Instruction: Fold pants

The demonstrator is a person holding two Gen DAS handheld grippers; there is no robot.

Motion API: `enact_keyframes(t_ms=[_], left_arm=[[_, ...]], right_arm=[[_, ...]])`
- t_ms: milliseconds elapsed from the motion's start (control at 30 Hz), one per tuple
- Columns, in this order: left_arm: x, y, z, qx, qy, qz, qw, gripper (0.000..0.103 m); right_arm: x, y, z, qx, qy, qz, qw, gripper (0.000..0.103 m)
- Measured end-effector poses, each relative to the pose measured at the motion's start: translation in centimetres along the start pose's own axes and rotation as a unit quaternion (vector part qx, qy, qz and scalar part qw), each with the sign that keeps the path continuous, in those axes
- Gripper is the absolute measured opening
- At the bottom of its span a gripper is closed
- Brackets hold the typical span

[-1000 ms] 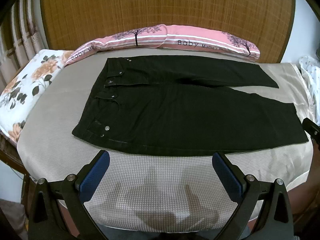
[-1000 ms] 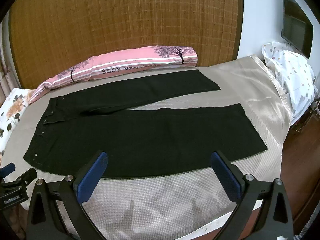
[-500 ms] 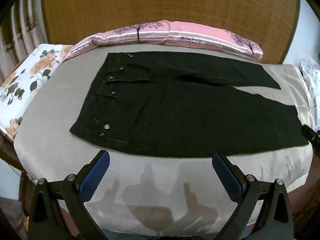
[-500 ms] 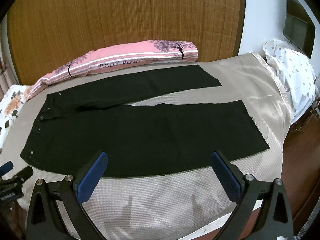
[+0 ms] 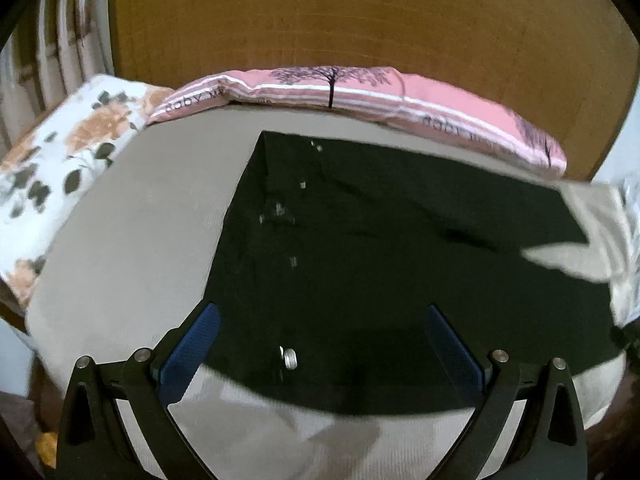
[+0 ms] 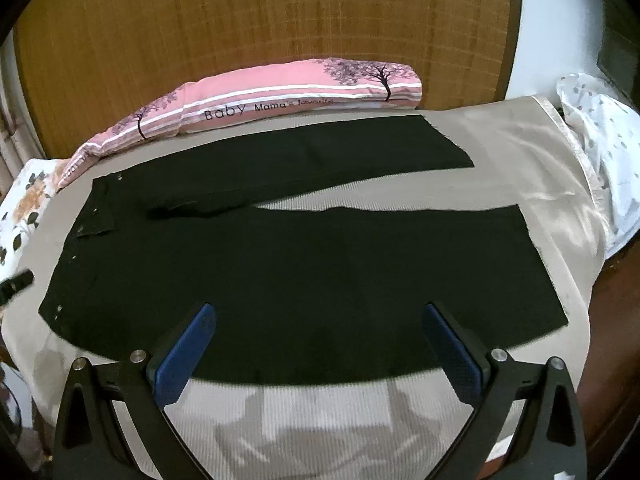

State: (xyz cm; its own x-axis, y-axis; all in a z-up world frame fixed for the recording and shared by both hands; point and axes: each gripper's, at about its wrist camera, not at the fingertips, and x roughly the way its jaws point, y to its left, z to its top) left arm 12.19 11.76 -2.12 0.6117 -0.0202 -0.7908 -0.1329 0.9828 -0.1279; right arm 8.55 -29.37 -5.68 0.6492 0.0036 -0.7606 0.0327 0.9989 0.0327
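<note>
Black pants (image 6: 304,264) lie flat on the beige bed, waistband at the left, both legs spread to the right. In the left wrist view the pants (image 5: 380,264) fill the middle, blurred by motion. My left gripper (image 5: 320,344) is open and empty, just above the near waist corner with its silver button (image 5: 290,359). My right gripper (image 6: 320,344) is open and empty, above the near edge of the near leg. The left gripper's tip shows at the left edge of the right wrist view (image 6: 14,284).
A pink "Baby" bolster (image 6: 256,100) lies along the brown woven headboard (image 6: 260,16). A floral pillow (image 5: 60,168) sits at the bed's left end. White spotted bedding (image 6: 604,152) lies at the right end. The bed's near edge (image 6: 320,420) is bare beige cover.
Both grippers have moved forward and down toward the pants. The left one has come in close over the waist corner; its view is now blurred.
</note>
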Motion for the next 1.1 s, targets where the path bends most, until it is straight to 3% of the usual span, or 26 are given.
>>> enact_keyframes(t_ms=[133,267,367,433,567,700,800,1100], left_arm=[[2.8,3.1,4.6,-0.036,0.008,-0.011,0.9993,0.088],[6.4,5.9,8.8,-0.077,0.025,-0.037,0.996,0.082],[9.4,7.9,11.2,-0.113,0.043,-0.082,0.9893,0.072],[11.5,9.3,12.4,-0.149,0.056,-0.119,0.9801,0.064],[15.8,12.1,13.8,-0.211,0.081,-0.198,0.9538,0.05],[18.9,13.9,14.3,-0.237,0.092,-0.212,0.9438,0.048],[20.9,15.0,14.1,-0.261,0.105,-0.23,0.9317,0.047],[24.8,15.1,14.5,-0.244,0.119,-0.24,0.9319,0.047]], right_arm=[[2.6,0.3,2.1,0.002,0.047,0.023,0.999,0.102],[5.1,1.7,4.3,0.018,0.055,0.04,0.998,0.103],[7.0,2.8,5.9,0.029,0.062,0.039,0.997,0.103],[8.0,3.6,6.8,0.036,0.061,0.039,0.997,0.103],[9.9,4.5,8.7,0.05,0.063,0.054,0.995,0.103],[12.0,5.7,10.0,0.055,0.068,0.061,0.994,0.103],[13.5,6.5,10.7,0.048,0.074,0.065,0.994,0.103],[17.7,8.1,12.2,0.039,0.089,0.076,0.992,0.103]])
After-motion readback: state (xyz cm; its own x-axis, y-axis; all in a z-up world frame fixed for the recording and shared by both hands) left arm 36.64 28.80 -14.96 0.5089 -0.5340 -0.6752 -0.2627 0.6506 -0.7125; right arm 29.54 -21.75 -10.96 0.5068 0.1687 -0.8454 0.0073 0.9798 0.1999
